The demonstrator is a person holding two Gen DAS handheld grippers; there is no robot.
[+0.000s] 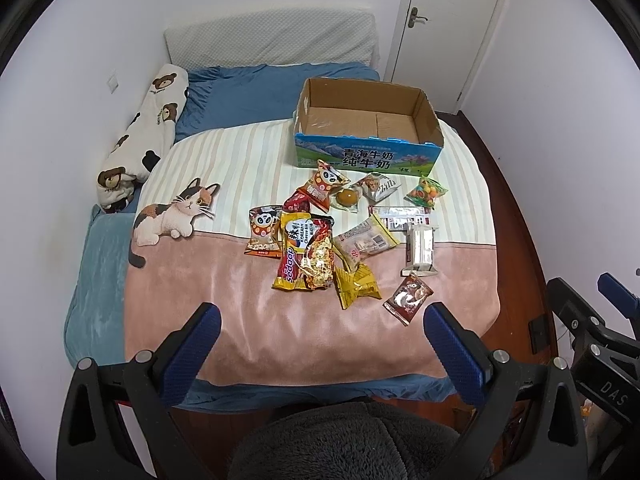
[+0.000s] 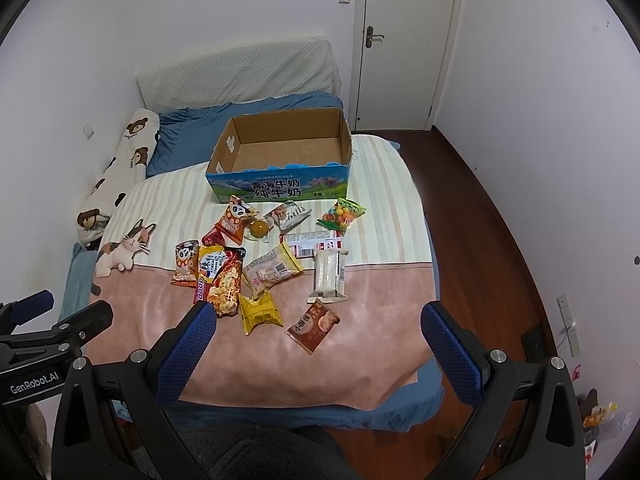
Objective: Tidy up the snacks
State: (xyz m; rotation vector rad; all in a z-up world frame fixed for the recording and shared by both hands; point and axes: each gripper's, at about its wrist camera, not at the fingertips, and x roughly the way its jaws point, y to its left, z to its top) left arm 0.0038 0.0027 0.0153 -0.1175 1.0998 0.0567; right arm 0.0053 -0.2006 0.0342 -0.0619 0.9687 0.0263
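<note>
Several snack packets lie scattered on the bed blanket [image 1: 240, 320]: a yellow-red noodle pack [image 1: 306, 254], a yellow packet [image 1: 356, 286], a brown biscuit packet [image 1: 408, 298], a white wafer pack [image 1: 420, 250], a green candy bag [image 1: 426, 192]. An open, empty cardboard box [image 1: 368, 120] with a blue printed front stands behind them; it also shows in the right wrist view [image 2: 280, 152]. My left gripper [image 1: 320, 316] is open and empty, above the blanket's near part. My right gripper [image 2: 320, 314] is open and empty, just in front of the brown biscuit packet [image 2: 313, 326].
A bear-print long pillow [image 1: 140, 136] lies along the left wall. A white headboard cushion [image 1: 272, 38] stands at the back. A white door [image 2: 408, 40] is at the back right. Dark wood floor [image 2: 488, 240] runs along the bed's right side.
</note>
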